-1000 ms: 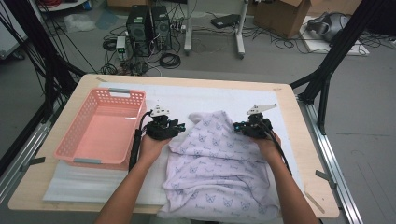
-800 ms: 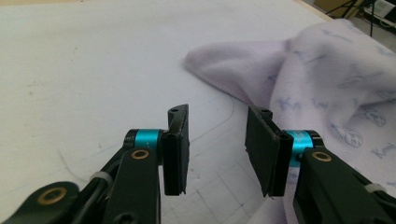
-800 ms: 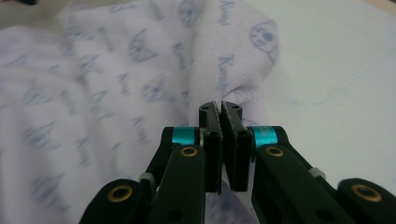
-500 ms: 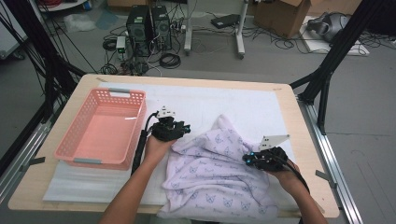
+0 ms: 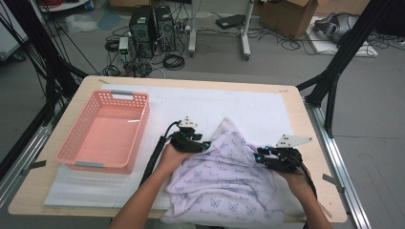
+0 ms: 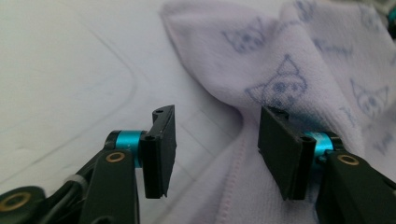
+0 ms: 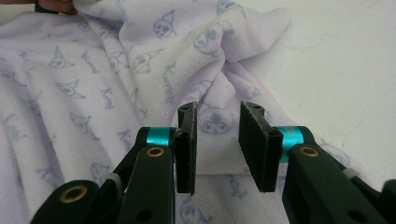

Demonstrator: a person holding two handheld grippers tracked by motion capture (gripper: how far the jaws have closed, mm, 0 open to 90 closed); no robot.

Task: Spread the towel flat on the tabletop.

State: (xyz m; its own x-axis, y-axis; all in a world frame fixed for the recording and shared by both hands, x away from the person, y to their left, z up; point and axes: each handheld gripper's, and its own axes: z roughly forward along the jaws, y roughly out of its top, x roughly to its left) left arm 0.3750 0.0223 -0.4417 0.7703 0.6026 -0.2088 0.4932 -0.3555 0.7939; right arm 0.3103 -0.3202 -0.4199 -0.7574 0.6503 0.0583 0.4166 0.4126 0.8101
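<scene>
- We see a lilac towel (image 5: 229, 183) printed with small cartoon faces, lying bunched on the near right part of the counter (image 5: 43, 191), on a white mat (image 5: 239, 107); its near edge hangs over the counter's near rim.
- We hold the left hand-held gripper (image 5: 205, 144) at the towel's left edge, near the middle of the counter. In the left gripper view its jaws stand apart and have just been opening; the towel's (image 6: 280, 70) hem runs through the gap beside the right-hand jaw, but neither pad presses on it.
- We hold the right hand-held gripper (image 5: 259, 160) at the towel's right edge, well apart from the left one, with the grey three-cornered plate standing above it.
- In the right gripper view its jaws stand a little apart and have just been opening. A gathered fold of the towel (image 7: 93, 84) lies just beyond the gap and below it, and the pads do not clamp the cloth.
- Between the two hand-held grippers the towel rises in a soft peak toward the far side.
- A pink basket (image 5: 71, 152) sits on the left part of the counter, apart from the towel.
</scene>
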